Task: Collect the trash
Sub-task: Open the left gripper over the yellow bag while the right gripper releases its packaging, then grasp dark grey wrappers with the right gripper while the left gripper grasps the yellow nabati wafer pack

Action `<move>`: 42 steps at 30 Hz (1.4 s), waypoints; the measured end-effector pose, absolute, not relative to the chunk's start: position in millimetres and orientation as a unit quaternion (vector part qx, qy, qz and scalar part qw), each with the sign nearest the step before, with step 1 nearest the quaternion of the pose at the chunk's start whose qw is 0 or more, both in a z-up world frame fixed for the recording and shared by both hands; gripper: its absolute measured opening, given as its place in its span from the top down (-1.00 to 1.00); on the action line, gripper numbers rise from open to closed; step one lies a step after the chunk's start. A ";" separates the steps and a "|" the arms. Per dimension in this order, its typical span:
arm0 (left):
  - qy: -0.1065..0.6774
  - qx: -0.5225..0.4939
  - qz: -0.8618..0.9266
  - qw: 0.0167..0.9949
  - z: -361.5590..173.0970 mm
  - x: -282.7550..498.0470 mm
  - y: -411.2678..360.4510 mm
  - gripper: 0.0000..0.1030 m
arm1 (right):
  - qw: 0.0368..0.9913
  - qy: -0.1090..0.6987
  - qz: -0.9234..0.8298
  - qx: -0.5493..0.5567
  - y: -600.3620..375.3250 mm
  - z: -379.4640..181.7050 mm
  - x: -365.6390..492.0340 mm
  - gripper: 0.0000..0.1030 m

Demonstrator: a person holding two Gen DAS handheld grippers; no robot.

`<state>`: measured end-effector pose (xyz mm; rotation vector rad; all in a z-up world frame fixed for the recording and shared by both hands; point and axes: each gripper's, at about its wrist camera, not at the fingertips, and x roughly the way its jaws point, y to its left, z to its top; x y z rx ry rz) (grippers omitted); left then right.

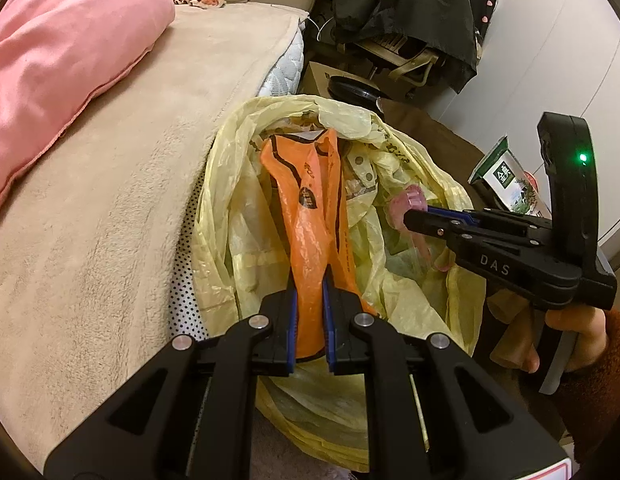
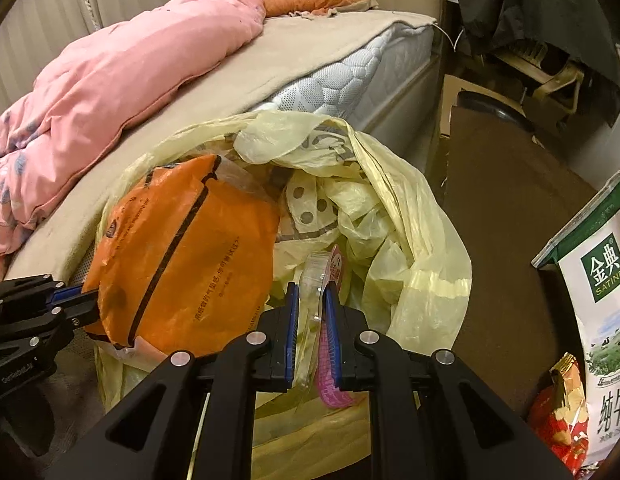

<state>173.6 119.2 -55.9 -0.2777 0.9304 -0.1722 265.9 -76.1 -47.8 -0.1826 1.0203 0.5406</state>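
My left gripper (image 1: pixel 310 280) pinches the orange wrapper (image 1: pixel 305 216) over the yellow trash bag (image 1: pixel 462 292) beside the bed (image 1: pixel 109 184). My right gripper (image 2: pixel 312 300) clamps a clear pink-labelled packet (image 2: pixel 316 280). Only the right view shows the "SATINE" milk carton's (image 2: pixel 602 304) label fully; the left shows "DAS".

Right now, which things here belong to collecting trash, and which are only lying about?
For the job: yellow trash bag, orange wrapper, clear pink-labelled packaging.

Lying about: pink quilt, beige blanket, milk carton, red snack packet.
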 end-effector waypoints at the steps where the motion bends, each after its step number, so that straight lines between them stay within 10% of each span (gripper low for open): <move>1: 0.447 -0.135 -0.083 0.880 -56.5 174.3 119.2 0.81 | 0.835 0.480 0.255 -0.089 -75.4 -47.5 266.3 0.73; 19: 0.420 -0.177 -0.080 0.886 -26.6 169.5 135.0 0.37 | 0.844 0.460 0.259 -0.097 -79.3 -26.2 249.5 0.55; 42: 0.345 -0.074 -0.091 0.931 43.9 139.7 27.1 0.33 | 0.916 0.360 0.175 -0.028 -225.1 69.6 186.5 0.32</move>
